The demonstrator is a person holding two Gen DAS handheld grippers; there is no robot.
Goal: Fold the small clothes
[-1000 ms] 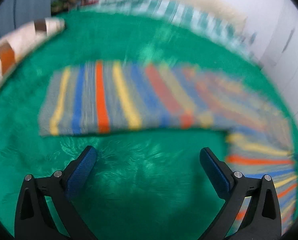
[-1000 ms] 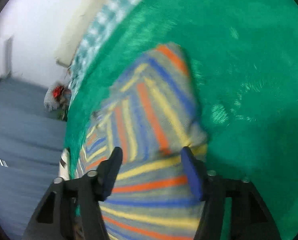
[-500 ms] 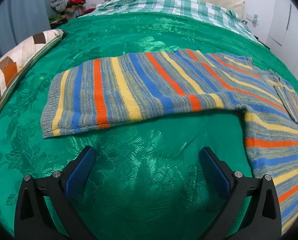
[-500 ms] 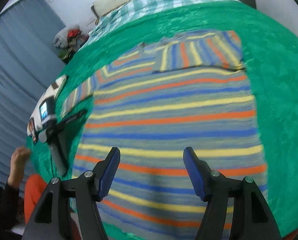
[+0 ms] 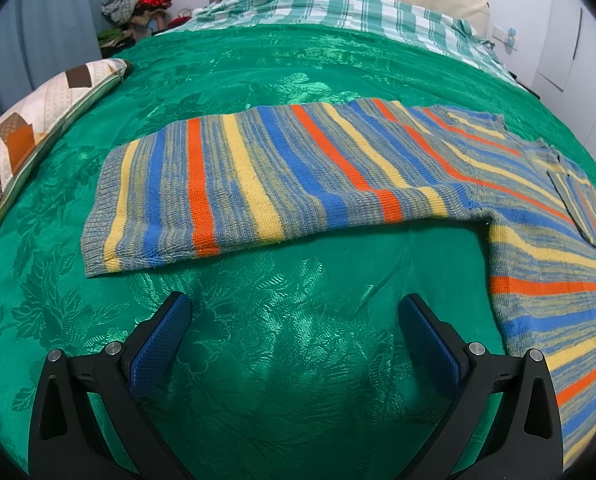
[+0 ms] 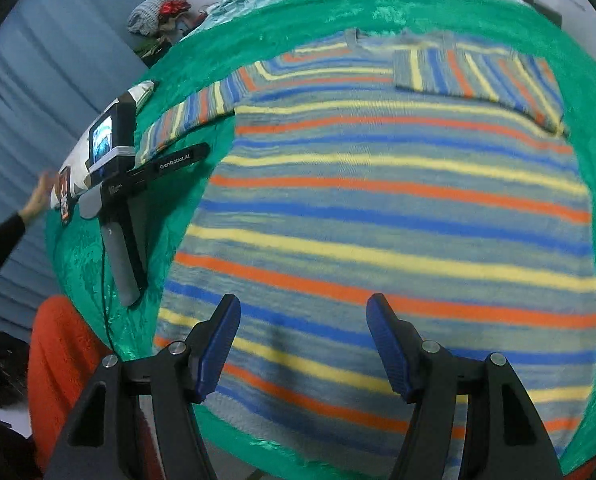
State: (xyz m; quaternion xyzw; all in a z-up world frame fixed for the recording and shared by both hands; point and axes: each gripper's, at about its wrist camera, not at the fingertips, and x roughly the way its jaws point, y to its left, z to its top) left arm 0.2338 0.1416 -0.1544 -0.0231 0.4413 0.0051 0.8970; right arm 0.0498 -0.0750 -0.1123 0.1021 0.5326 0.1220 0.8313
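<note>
A knitted sweater (image 6: 378, 208) with blue, orange, yellow and grey stripes lies flat on the green bedcover (image 5: 298, 400). One sleeve (image 5: 258, 176) stretches out to the side. The other sleeve (image 6: 478, 80) is folded over the chest. My left gripper (image 5: 294, 304) stands open over bare cover, just short of the outstretched sleeve. My right gripper (image 6: 304, 306) hovers open above the lower body of the sweater, with nothing between its fingers. In the right wrist view the left tool's grey handle (image 6: 118, 260) shows beside the sweater, and a blurred hand (image 6: 38, 196) is off to its left.
A patchwork pillow (image 5: 30, 136) lies at the left edge of the bed. A green checked blanket (image 5: 338, 8) covers the far end, with a pile of clothes (image 5: 138, 0) beyond it. Orange trousers (image 6: 62, 360) show at the bed's near edge.
My right gripper has swung and rolled from over the folded sleeve to above the sweater's lower body. The left view has gone from blurred to steady, with the outstretched sleeve in much the same place.
</note>
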